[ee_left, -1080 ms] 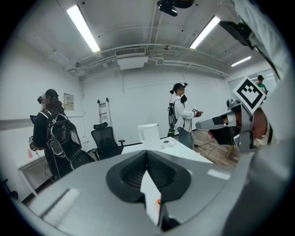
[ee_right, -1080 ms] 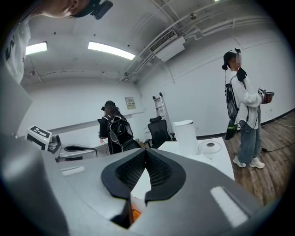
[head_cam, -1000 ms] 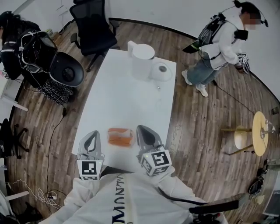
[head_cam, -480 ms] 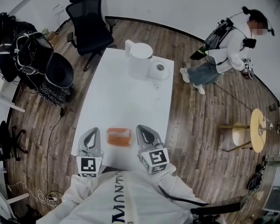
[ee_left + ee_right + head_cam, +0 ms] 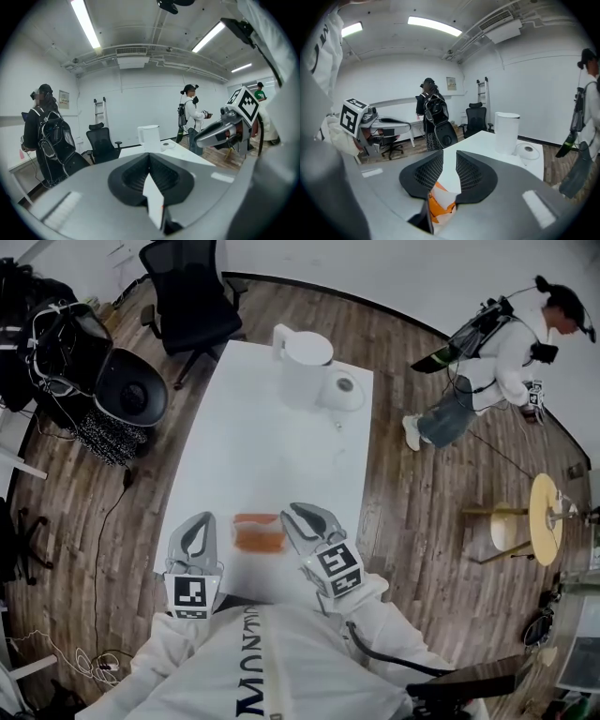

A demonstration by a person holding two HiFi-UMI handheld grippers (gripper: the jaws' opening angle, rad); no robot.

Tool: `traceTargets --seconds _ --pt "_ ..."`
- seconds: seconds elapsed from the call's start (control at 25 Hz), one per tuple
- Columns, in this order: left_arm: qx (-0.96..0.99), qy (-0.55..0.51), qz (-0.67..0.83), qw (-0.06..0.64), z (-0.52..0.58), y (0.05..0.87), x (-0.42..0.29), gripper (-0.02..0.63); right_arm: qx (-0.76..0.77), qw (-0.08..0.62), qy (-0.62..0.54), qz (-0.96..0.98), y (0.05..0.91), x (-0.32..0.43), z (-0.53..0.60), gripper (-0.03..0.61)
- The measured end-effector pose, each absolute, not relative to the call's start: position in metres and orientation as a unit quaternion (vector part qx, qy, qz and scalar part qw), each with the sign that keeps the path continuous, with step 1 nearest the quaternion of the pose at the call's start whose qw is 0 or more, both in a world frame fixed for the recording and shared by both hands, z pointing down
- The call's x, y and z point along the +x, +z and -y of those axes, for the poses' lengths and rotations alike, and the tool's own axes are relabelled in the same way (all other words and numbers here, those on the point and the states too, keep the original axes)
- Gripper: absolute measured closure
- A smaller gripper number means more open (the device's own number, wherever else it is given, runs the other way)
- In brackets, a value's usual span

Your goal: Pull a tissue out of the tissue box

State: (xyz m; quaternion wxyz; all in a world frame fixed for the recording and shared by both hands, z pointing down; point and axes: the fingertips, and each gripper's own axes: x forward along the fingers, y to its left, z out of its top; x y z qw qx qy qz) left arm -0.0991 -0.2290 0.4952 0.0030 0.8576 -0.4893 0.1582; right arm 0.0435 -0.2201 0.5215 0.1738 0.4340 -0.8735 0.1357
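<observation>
Your right gripper (image 5: 300, 515) is the one that has changed: a second ago it sat squarely beside the tissue box (image 5: 258, 532) with its jaws together, and now it has rolled and swung its tips left toward the box's right end, dipping a little as it went. Its jaws have just been opening, and in the right gripper view they stand a narrow gap apart (image 5: 449, 161), with nothing pinched between the pads. The orange and white of the tissue box (image 5: 440, 206) shows low in that gap, under the jaws, not in their grip. The box itself has not moved. It lies flat on the near part of the white table (image 5: 281, 437), between your two grippers, and I cannot make out any tissue standing clear of its top. Your left gripper (image 5: 195, 529) has kept its place just beside the box's left end, and in the left gripper view its jaws (image 5: 149, 161) are pressed together on nothing. I read this as the start of the reach, with the pull itself not yet begun. The opening looks slim but likely enough for a thin sheet, so you probably need to bring the tips down over the box's top slot before you close. With the left gripper not pressing on the box, a light pack like this may well lift along with the tissue.
</observation>
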Motion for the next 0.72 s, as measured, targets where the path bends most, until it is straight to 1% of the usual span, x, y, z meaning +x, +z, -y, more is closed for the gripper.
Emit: traceTargets --seconds 0.12,0.2,0.32,0.6,0.72 --pt "0.856 0.154 0.493 0.008 0.229 0.496 -0.103 0.617 0.382 0.201 0.137 0.892 0.53 0.034 0.219 0.482" --pt "0.854 0.154 0.496 0.01 0.227 0.498 -0.107 0.617 0.345 0.225 0.136 0.901 0.537 0.028 0.215 0.447" --pt "0.852 0.152 0.501 0.014 0.227 0.5 -0.112 0.617 0.287 0.255 0.128 0.914 0.544 0.017 0.212 0.413" --pt "0.85 0.151 0.505 0.015 0.23 0.501 -0.119 0.617 0.195 0.358 0.116 0.906 0.585 0.004 0.214 0.405" --pt "0.847 0.15 0.509 0.014 0.23 0.5 -0.119 0.617 0.165 0.387 0.116 0.9 0.602 0.001 0.211 0.405"
